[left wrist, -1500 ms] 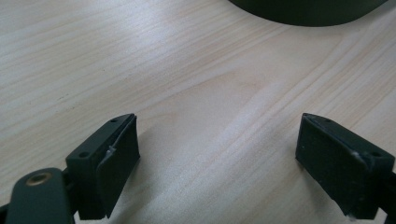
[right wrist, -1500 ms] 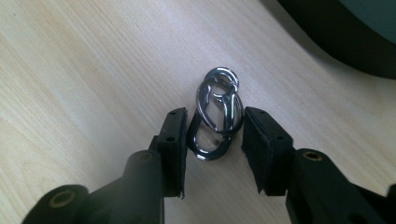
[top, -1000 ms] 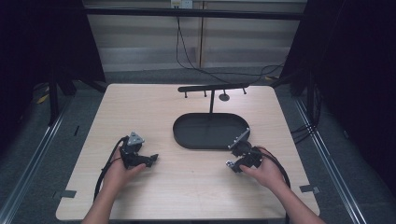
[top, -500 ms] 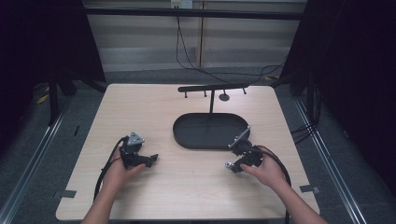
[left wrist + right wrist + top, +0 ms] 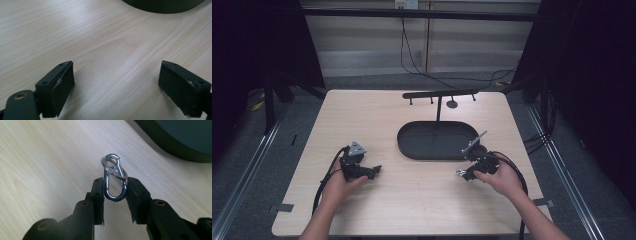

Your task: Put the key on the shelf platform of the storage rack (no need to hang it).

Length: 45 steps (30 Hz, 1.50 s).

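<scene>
The tray (image 5: 412, 145) sits mid-table (image 5: 412, 200), the stand (image 5: 439, 94) behind it; the left gripper (image 5: 373, 171) lies left-front, the right gripper (image 5: 460, 173) with the clip (image 5: 113, 178) right-front

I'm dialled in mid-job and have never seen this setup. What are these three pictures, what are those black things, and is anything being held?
No robot arm here: a person holds a hand-operated two-jaw gripper in each hand. The high view looks down on the wooden table from above the person's side. There the left gripper and right gripper rest near the table's front. Between them, farther back, sits a black oval tray with a thin T-shaped stand rising behind it.

The other two pictures come from cameras riding on the grippers, looking along their black jaws. The left gripper stands wide open over bare wood. The right gripper pinches a small silver carabiner clip that carries a key ring.
</scene>
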{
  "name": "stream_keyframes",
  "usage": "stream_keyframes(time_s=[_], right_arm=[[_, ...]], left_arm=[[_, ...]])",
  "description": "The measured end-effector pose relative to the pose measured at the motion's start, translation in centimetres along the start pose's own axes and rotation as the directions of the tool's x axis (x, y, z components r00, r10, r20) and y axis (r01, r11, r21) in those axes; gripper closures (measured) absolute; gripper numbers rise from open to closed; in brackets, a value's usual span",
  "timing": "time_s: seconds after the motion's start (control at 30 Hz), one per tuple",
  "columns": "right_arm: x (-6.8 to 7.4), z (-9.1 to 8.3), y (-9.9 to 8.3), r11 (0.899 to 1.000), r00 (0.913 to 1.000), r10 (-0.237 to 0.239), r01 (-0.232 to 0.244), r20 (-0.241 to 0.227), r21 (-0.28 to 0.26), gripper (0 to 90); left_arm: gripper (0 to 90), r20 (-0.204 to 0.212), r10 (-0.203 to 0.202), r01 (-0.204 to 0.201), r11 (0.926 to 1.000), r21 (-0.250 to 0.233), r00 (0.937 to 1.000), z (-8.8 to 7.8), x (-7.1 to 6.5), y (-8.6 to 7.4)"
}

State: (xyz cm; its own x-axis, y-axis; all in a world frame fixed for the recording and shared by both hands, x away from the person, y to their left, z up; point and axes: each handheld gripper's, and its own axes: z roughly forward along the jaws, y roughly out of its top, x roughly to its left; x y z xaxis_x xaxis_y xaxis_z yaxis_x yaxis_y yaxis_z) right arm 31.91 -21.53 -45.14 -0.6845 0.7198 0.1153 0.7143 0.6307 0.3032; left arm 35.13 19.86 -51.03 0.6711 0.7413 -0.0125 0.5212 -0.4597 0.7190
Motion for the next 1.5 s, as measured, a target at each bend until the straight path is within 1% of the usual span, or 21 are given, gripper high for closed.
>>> stream_keyframes(time_s=[0.1, 0.23, 0.27, 0.37, 0.4, 0.43, 0.47, 0.57, 0.9, 1.0, 1.13, 1.33, 1.4, 1.47, 1.5], right_arm=[[-0.3, -0.4, 0.0, 1.000, 1.0000, 0.009, -0.009, -0.005, -0.014, 68.5], [-0.5, -0.6, 0.1, 1.000, 0.9998, 0.017, -0.017, -0.006, -0.013, 68.7], [-0.7, -0.9, 0.2, 0.999, 0.9995, 0.019, -0.019, -0.025, -0.035, 85.6], [-0.8, -1.2, 0.5, 0.999, 0.9995, 0.019, -0.020, -0.024, -0.050, 85.7], [-0.8, -1.2, 0.7, 0.999, 0.9997, 0.016, -0.017, -0.019, -0.036, 85.7], [-0.8, -1.2, 0.7, 0.999, 0.9997, 0.016, -0.017, -0.019, -0.036, 85.7], [-0.8, -1.2, 0.7, 1.000, 0.9998, 0.015, -0.015, -0.009, -0.026, 85.7], [-0.8, -1.2, 0.8, 1.000, 0.9999, 0.010, -0.010, -0.008, -0.023, 85.7], [-0.7, -2.3, 1.2, 0.999, 0.9999, 0.005, -0.005, -0.009, -0.048, 86.0], [-0.7, -2.7, 1.4, 0.999, 0.9999, 0.007, -0.007, -0.012, -0.046, 86.0], [-1.0, -3.4, 1.8, 0.998, 0.9998, 0.018, -0.018, -0.010, -0.067, 86.1], [-1.2, -4.1, 2.2, 0.996, 0.9996, 0.025, -0.026, -0.012, -0.085, 86.1], [-1.3, -4.7, 2.6, 0.995, 0.9995, 0.029, -0.030, -0.011, -0.097, 86.1], [-1.3, -4.9, 2.7, 0.995, 0.9996, 0.027, -0.028, -0.009, -0.099, 86.1], [-1.3, -5.3, 3.1, 0.994, 0.9996, 0.028, -0.028, -0.006, -0.107, 86.1]], left_arm=[[13.1, 0.000, 0.000, 0.000, 1.0000, 0.000, 1.0000, 0.0, 0.0, 0.0], [13.1, 0.000, 0.000, 0.000, 1.0000, 0.000, 1.0000, 0.0, 0.0, 0.0], [13.1, 0.000, -0.002, 0.002, 1.0000, -0.001, 1.0000, 0.0, 0.0, 0.0], [13.1, 0.000, 0.000, 0.000, 1.0000, 0.000, 1.0000, 0.0, 0.0, 0.0], [13.1, 0.000, 0.001, -0.001, 1.0000, 0.001, 1.0000, 0.0, 0.0, 0.0], [13.1, 0.000, 0.001, -0.001, 1.0000, 0.001, 1.0000, 0.0, 0.0, 0.0], [13.1, 0.000, 0.001, -0.001, 1.0000, 0.000, 1.0000, 0.0, 0.0, 0.0], [13.1, 0.000, 0.001, -0.001, 1.0000, 0.000, 1.0000, 0.0, 0.0, 0.0], [13.1, 0.000, 0.000, 0.000, 1.0000, 0.000, 1.0000, 0.0, 0.0, 0.0], [13.1, 0.000, 0.001, -0.001, 1.0000, 0.000, 1.0000, 0.0, 0.0, 0.0], [13.1, 0.000, 0.000, 0.000, 1.0000, 0.000, 1.0000, 0.0, 0.0, 0.0], [13.1, 0.000, 0.001, -0.001, 1.0000, 0.000, 1.0000, 0.0, 0.0, 0.0], [13.1, 0.000, 0.001, -0.001, 1.0000, 0.000, 1.0000, 0.0, 0.0, 0.0], [13.1, 0.000, 0.001, -0.001, 1.0000, 0.001, 1.0000, 0.0, 0.0, 0.0], [13.1, 0.000, 0.001, -0.001, 1.0000, 0.000, 1.0000, 0.0, 0.0, 0.0]])
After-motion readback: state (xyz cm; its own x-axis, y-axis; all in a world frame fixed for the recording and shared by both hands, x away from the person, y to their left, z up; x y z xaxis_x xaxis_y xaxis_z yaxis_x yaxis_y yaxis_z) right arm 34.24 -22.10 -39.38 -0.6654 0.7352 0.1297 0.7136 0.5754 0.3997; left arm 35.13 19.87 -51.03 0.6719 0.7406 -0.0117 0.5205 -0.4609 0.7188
